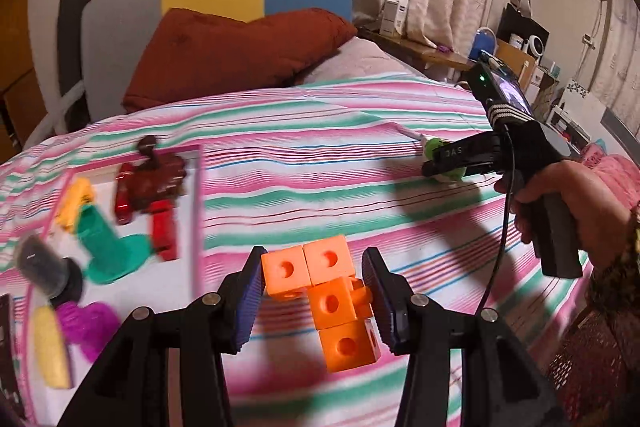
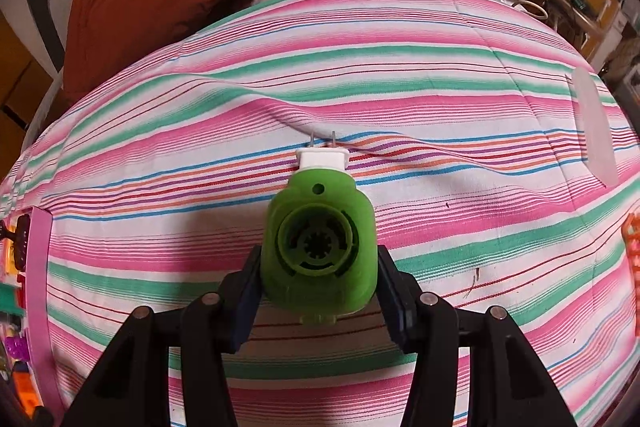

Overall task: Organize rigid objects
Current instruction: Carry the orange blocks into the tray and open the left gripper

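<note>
A cluster of orange linking cubes [image 1: 326, 291] hangs above the striped bedspread [image 1: 320, 155], with my left gripper [image 1: 316, 301] shut on it; one pad presses a cube, the other a peg. In the right wrist view, my right gripper [image 2: 318, 283] is shut on a green plug-in device [image 2: 320, 247] with a white two-pin plug [image 2: 322, 159] that points away from me. The left wrist view shows that right gripper [image 1: 444, 165] at the right, held by a hand [image 1: 576, 203], low over the bed. Whether the device touches the cloth I cannot tell.
A pink-rimmed tray [image 1: 198, 195] at the left holds a red-brown toy [image 1: 152, 187], a teal piece [image 1: 108, 247], a purple heart [image 1: 86, 323] and yellow pieces. A rust pillow [image 1: 232, 55] lies at the bed's head. A translucent strip [image 2: 596, 135] lies at the right, near a cluttered shelf [image 1: 516, 51].
</note>
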The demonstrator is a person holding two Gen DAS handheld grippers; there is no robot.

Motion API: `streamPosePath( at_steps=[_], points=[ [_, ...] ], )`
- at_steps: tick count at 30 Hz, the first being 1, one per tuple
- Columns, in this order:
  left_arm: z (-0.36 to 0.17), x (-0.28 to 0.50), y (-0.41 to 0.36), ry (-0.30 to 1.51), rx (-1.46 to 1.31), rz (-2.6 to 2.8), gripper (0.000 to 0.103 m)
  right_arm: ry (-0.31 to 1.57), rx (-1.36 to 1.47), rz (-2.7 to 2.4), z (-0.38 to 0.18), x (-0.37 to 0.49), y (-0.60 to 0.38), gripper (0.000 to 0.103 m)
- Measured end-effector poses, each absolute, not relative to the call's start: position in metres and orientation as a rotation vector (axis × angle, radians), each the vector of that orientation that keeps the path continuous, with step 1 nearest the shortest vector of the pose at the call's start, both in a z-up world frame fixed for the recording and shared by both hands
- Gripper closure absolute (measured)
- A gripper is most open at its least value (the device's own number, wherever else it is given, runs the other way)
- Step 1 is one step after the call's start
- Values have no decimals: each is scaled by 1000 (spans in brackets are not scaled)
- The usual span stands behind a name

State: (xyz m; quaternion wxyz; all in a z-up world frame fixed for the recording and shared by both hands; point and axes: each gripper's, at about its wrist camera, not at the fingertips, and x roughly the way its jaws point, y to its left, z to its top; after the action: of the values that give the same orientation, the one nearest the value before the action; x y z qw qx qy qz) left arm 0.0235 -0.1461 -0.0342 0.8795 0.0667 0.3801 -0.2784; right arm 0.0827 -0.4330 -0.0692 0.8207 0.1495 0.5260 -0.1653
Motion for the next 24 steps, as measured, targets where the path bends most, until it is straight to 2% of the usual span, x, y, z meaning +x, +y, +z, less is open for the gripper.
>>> streamPosePath(
  at_steps=[12, 24],
  points=[
    [-36, 44, -63, 843, 5, -440, 54, 1118, 273, -359, -71, 81, -429, 50],
    [-71, 84, -70, 944, 37, -379, 54, 1119, 260, -361, -73, 84, -426, 50]
  ],
)
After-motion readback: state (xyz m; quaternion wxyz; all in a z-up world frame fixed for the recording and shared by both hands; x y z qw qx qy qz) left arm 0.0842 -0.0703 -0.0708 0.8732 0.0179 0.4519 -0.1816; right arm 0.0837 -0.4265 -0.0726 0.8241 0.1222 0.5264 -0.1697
